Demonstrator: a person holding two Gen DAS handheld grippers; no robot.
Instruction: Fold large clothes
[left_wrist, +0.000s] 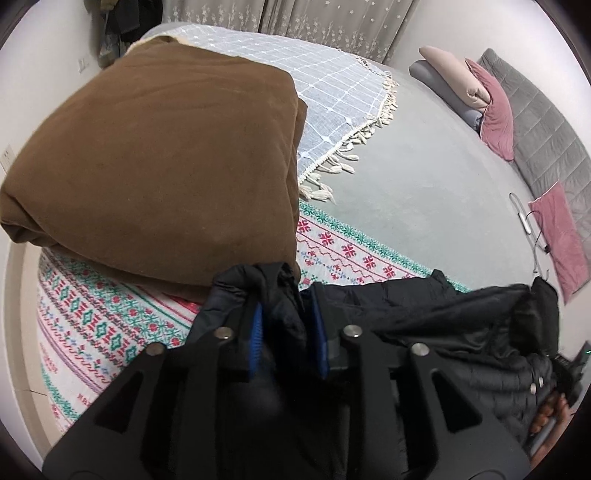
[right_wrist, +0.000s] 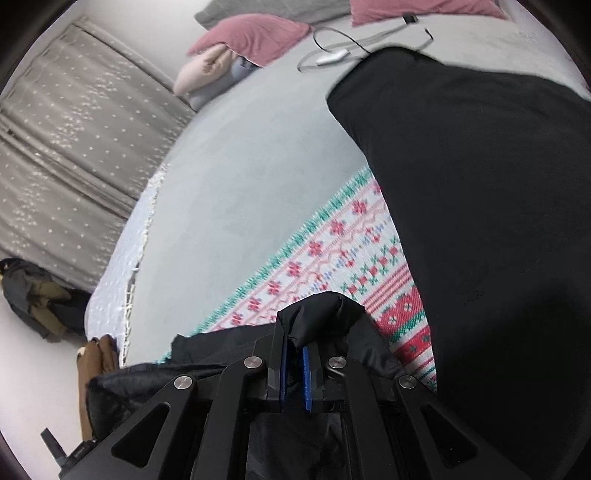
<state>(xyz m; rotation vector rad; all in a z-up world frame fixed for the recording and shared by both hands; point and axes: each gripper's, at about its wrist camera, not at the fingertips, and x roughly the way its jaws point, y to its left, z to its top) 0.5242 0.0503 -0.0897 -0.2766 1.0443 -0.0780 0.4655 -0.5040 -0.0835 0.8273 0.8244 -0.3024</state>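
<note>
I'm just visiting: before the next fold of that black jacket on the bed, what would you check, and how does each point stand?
1. Right gripper pinches a jacket fold: ok.
2. Left gripper grips firmly: cannot tell; black jacket between its blue fingers, which look parted.
3. Patterned blanket ahead free for laying: ok.
4. Brown folded blanket clear of jacket: not ok, right beside it.
5. Cable away from jacket: cannot tell.

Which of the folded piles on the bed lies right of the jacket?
The black pile, beside the right tool on the patterned spread. The brown pile lies left, by the left tool.
</note>
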